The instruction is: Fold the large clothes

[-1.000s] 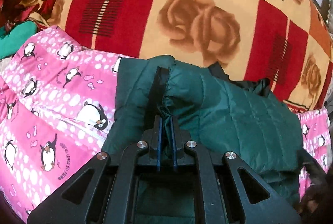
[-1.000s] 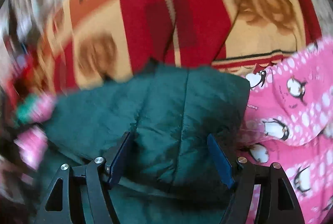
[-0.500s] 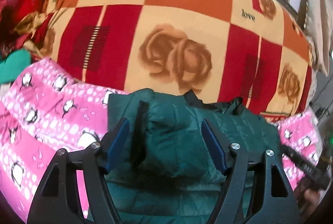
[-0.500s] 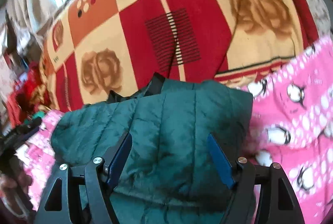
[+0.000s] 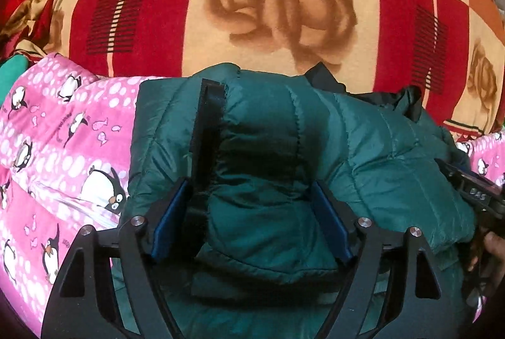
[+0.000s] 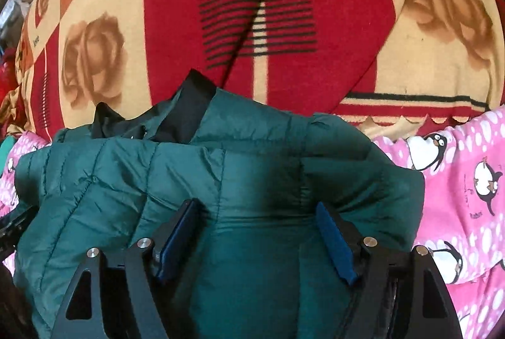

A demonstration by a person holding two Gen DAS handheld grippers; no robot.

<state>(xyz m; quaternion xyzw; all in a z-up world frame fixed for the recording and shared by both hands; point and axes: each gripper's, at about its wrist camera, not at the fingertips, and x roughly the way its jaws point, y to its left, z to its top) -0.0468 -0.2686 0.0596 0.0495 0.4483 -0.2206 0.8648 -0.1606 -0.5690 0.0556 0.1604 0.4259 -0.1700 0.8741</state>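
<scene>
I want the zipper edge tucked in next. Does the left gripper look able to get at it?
Probably yes. The left gripper has just been opening, and its jaws stand apart over the green jacket. The black zipper strip lies uncovered just ahead of its left finger.

Folded jacket [image 5: 363,156] lies on penguin quilt [image 5: 63,149], directly ahead of & under both grippers. Quilt shows to left of left gripper [image 5: 252,213], to right of right gripper [image 6: 258,231]. Rose blanket [image 5: 284,8] spreads beyond jacket, behind quilt's far edge.
</scene>
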